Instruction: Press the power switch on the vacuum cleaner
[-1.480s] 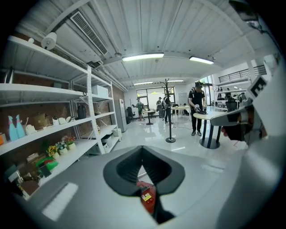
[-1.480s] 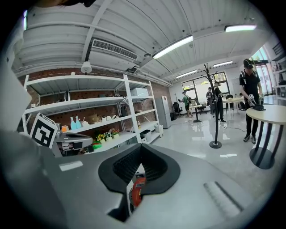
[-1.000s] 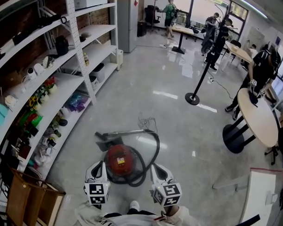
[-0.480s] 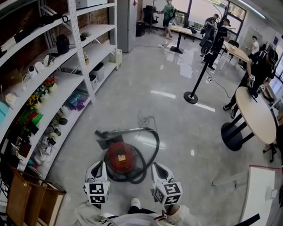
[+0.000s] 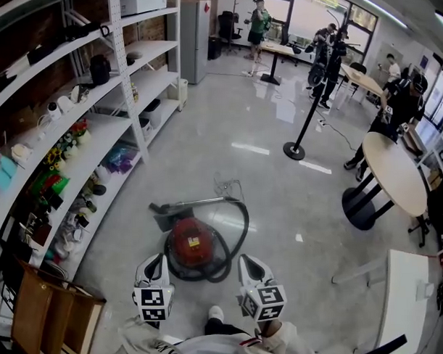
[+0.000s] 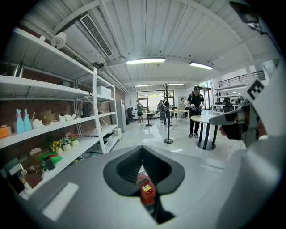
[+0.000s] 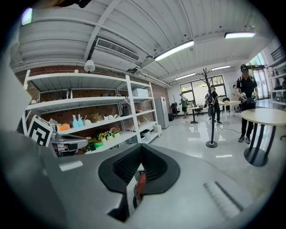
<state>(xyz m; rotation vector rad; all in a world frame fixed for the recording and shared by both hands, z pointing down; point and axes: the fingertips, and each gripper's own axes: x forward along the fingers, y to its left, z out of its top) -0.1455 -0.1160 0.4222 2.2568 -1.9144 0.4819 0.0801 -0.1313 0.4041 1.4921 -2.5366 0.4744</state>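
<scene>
Vacuum cleaner, one, left gripper, right gripper, both closed.

A red vacuum cleaner stands on the glossy grey floor, just in front of the person's white shoe. Its black hose curls around the body, and the wand leads to a floor nozzle lying on the shelf side. The left gripper and the right gripper hang low on either side of the vacuum cleaner, near it and not touching; each seems to have its jaws together. White shelving full of small items runs along the left. A round table and a stanchion post stand well apart at the right.
</scene>
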